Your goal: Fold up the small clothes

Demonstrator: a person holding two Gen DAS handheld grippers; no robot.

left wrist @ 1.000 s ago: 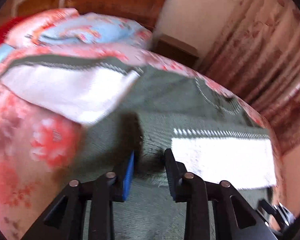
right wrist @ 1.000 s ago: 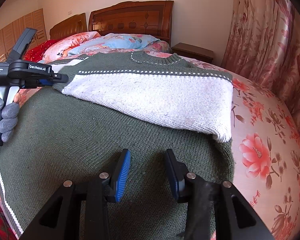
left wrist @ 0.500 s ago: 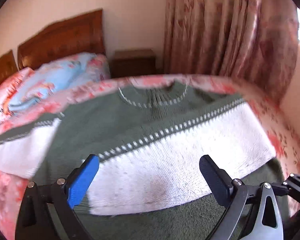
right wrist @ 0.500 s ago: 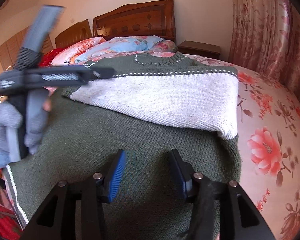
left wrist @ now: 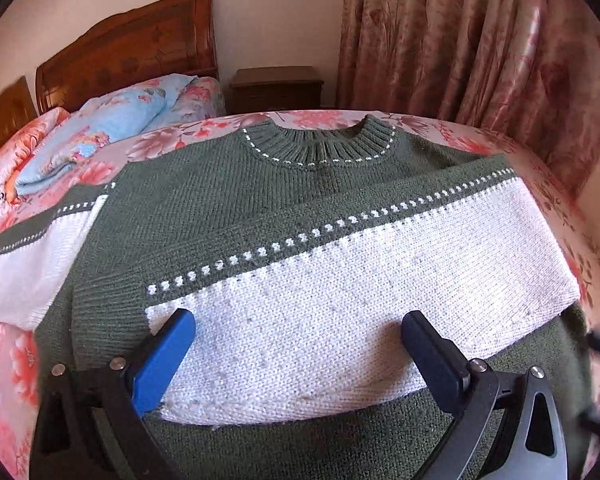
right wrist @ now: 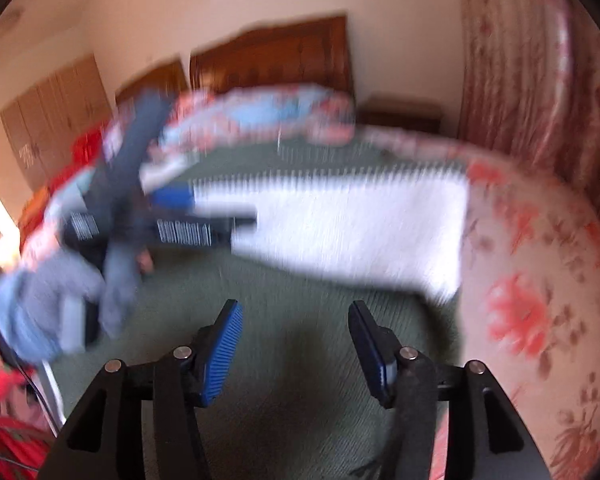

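A green knit sweater (left wrist: 260,200) with a white band lies flat on the bed, collar toward the headboard. Its right sleeve (left wrist: 360,280) is folded across the chest, while the other sleeve (left wrist: 28,268) lies spread out to the left. My left gripper (left wrist: 296,320) hovers over the folded sleeve, wide open and holding nothing. In the blurred right wrist view, my right gripper (right wrist: 295,308) is above the sweater's green lower part (right wrist: 292,280). Its jaws are opening with nothing between them. A gloved hand (right wrist: 40,312) holds the left gripper at the left.
The bed has a floral pink sheet (left wrist: 572,240). A folded blue quilt (left wrist: 112,128) and pillows lie by the wooden headboard (left wrist: 132,56). A dark nightstand (left wrist: 276,84) stands beside floral curtains (left wrist: 460,40) at the right.
My left gripper's jaws went from narrow to wide, and it swung over to face the folded sleeve square on. My right gripper's jaws spread wider and it lifted a little.
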